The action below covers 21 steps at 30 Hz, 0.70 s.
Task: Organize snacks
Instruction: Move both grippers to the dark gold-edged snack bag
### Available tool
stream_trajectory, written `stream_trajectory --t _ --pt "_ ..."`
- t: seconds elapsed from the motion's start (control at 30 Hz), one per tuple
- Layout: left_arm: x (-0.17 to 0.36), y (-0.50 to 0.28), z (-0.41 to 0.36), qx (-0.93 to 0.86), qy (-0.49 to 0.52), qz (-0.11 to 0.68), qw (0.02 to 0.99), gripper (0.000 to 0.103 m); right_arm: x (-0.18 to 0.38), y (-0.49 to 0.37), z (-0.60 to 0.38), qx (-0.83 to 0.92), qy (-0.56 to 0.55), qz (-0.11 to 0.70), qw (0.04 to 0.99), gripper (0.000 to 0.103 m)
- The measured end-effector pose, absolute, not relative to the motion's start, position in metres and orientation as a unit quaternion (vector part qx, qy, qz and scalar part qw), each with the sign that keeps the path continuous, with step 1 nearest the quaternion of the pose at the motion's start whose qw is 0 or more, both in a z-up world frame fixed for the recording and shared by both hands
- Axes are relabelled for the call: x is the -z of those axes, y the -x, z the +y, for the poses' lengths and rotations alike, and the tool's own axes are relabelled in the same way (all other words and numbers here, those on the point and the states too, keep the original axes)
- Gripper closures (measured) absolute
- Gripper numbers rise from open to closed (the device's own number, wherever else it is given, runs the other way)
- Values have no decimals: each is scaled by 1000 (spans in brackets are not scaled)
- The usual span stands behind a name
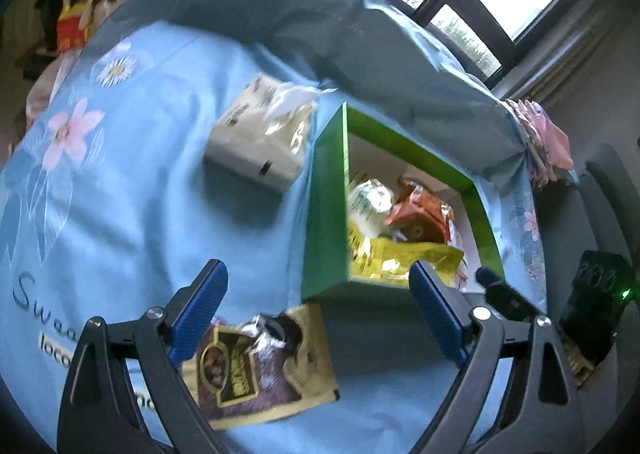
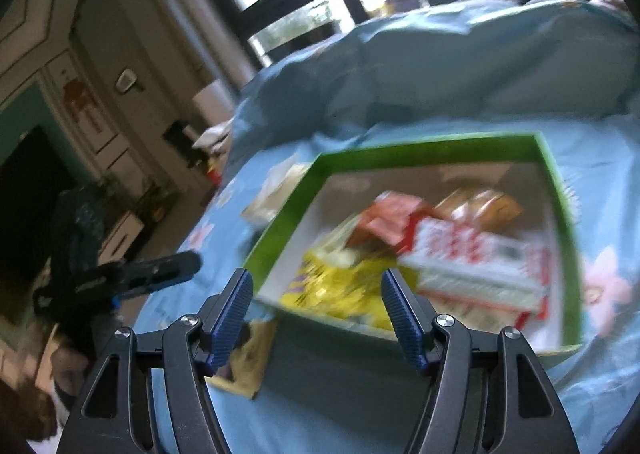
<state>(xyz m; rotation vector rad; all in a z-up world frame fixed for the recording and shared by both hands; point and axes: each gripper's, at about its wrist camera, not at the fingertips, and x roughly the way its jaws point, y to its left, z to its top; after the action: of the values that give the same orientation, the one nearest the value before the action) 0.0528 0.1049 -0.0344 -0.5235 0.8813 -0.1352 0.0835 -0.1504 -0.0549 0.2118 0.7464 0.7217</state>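
A green box stands on the blue bedsheet and holds several snack packs: a yellow bag, an orange pack and a red-and-white pack. A brown-and-cream snack packet lies on the sheet in front of the box. My left gripper is open and empty just above that packet. My right gripper is open and empty over the box's near edge. The right gripper's fingertip shows in the left wrist view, and the left gripper's fingers in the right wrist view.
A white tissue pack lies left of the box. A rumpled blue duvet rises behind it. The bed edge drops off to the right in the left wrist view, with a dark chair beyond.
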Motion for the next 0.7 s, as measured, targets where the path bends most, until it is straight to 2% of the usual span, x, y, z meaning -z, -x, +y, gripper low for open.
stream_trajectory --t 0.23,0.53,0.63,0.7 --pt "50 -30 123 52 278 440 852 11 80 -70 -121 -375 -80 391 837 36" --pt "72 -21 119 50 266 479 835 11 118 -62 -84 -407 -67 441 797 36" --pt "77 -21 120 56 269 484 831 15 129 -66 -74 -409 -68 455 788 36" --pt "79 -22 120 57 268 486 830 26 136 -71 -73 -413 -82 463 780 36"
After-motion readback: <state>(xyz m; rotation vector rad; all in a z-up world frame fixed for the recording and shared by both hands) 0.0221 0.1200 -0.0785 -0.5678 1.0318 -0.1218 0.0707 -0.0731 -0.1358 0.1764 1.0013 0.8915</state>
